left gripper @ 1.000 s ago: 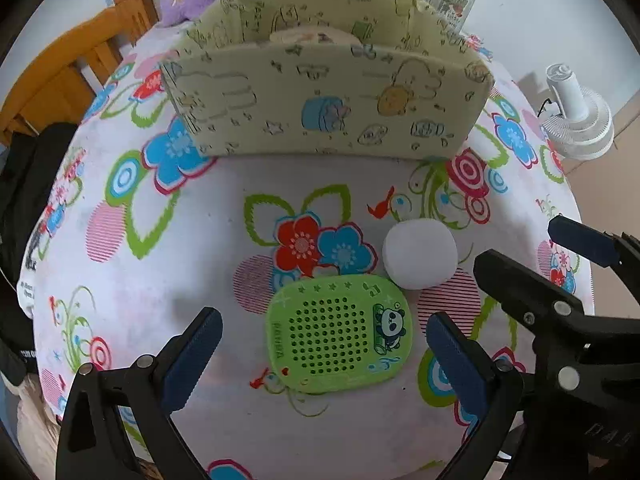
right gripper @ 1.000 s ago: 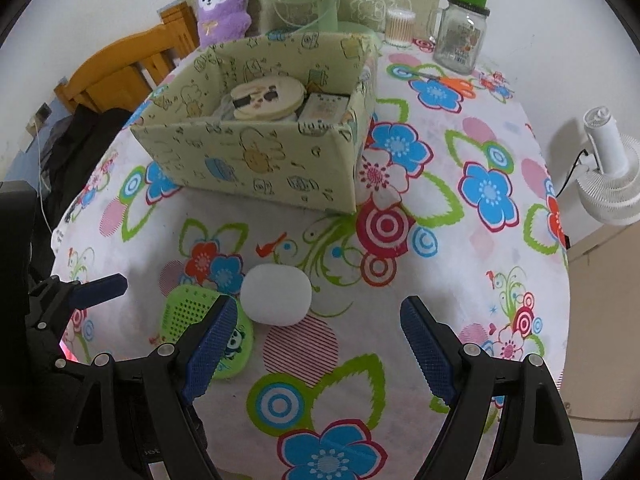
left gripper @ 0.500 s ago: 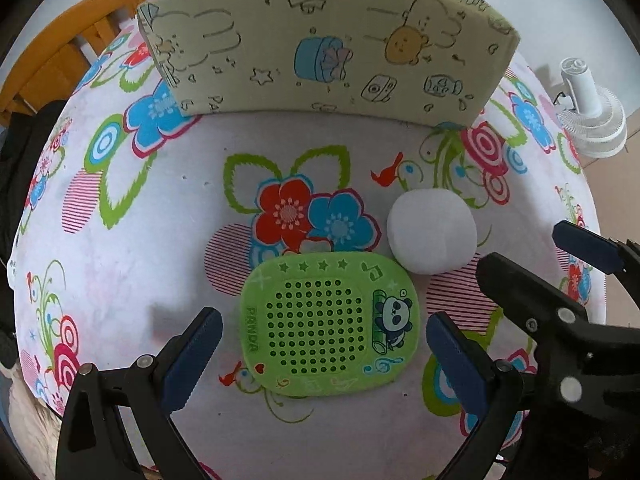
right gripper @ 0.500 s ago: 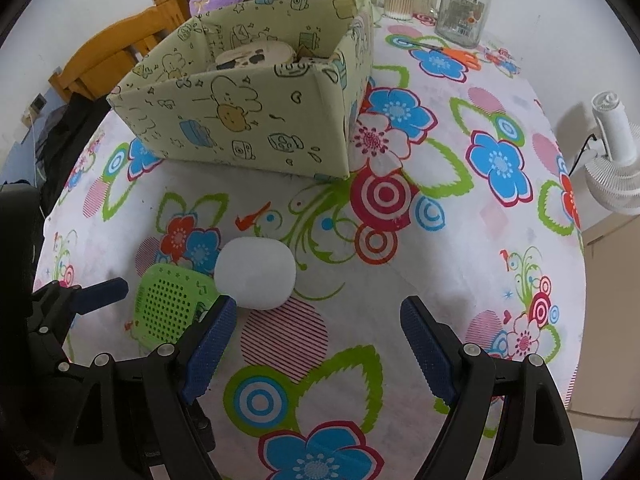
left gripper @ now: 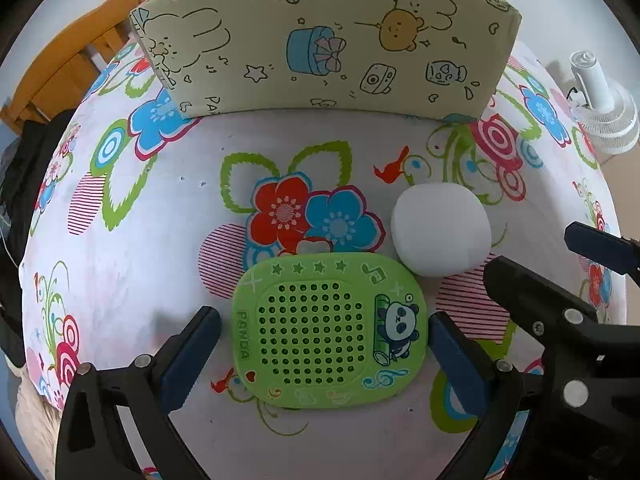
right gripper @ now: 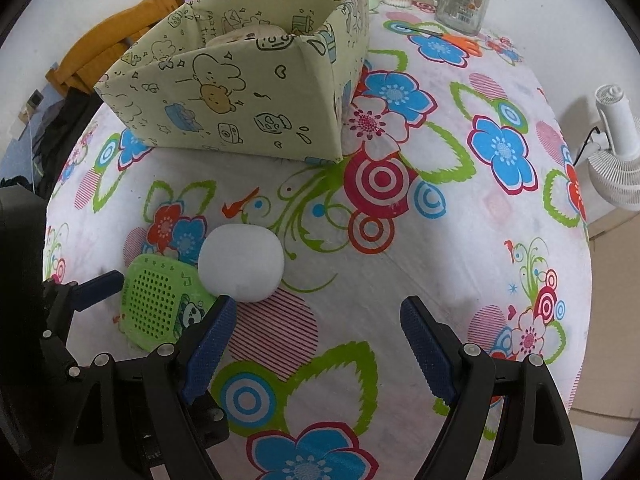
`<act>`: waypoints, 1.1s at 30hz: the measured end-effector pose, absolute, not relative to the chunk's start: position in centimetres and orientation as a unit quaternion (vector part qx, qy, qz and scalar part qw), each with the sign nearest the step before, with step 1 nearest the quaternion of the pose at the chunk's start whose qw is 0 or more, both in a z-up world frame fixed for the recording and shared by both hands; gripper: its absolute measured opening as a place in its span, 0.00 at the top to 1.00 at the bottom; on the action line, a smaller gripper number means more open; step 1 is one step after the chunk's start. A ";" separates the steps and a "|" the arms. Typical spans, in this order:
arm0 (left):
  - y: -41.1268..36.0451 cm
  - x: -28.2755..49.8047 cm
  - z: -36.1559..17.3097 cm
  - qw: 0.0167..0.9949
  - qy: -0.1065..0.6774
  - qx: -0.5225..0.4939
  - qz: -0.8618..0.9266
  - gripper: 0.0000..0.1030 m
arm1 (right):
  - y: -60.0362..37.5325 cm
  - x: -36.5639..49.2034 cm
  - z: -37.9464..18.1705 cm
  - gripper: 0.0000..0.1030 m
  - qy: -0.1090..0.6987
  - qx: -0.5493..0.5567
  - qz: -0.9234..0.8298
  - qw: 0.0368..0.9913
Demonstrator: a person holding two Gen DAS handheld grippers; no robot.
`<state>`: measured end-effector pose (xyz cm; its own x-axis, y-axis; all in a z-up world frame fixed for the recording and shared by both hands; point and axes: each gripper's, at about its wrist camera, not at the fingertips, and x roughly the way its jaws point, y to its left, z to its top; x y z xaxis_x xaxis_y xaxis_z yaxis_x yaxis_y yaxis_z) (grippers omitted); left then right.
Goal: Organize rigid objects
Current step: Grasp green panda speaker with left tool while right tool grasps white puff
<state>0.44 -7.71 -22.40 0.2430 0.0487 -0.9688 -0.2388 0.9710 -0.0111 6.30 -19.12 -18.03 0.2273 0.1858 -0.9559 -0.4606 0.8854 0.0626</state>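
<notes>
In the left wrist view, the left gripper point(left gripper: 324, 332) has advanced and lowered over the last second: the green panda speaker point(left gripper: 328, 330), formerly ahead of the fingertips, now lies flat on the floral tablecloth point(left gripper: 160, 248) directly between the two blue pads point(left gripper: 190, 356), which stand spread on either side with a narrow gap on the left and near contact on the right. The jaws are apart and grip nothing (closure is judged to be the next step). The white rounded object point(left gripper: 440, 230) sits just beside the speaker's upper right corner, and the patterned storage box point(left gripper: 320, 44) has grown larger in frame beyond it. In the right wrist view, the right gripper point(right gripper: 316, 340) has also descended toward the table; its jaws are wide apart and empty, with the white rounded object point(right gripper: 241, 262) just ahead of its left pad point(right gripper: 208, 348), not centred. The box point(right gripper: 240, 96) already holds items, so both remaining objects are judged still to be stowed.
</notes>
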 end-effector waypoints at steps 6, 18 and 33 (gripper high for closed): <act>-7.5 0.6 -22.0 0.782 0.611 -0.079 0.093 0.08 | -18.8 6.3 -18.1 0.16 0.586 -0.119 0.212 0.773; -6.5 0.5 -21.1 0.781 0.613 -0.075 0.093 0.08 | -17.0 6.1 -17.9 0.16 0.584 -0.119 0.223 0.771; -3.9 1.4 -20.4 0.789 0.608 -0.042 0.073 0.08 | -14.6 6.1 -18.2 0.16 0.586 -0.095 0.209 0.777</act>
<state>1.41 -3.92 -20.42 0.2498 0.0639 -0.9662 -0.1665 0.9858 0.0221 6.09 -14.55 -18.24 0.2265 0.2124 -0.9506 -0.4362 0.8947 0.0960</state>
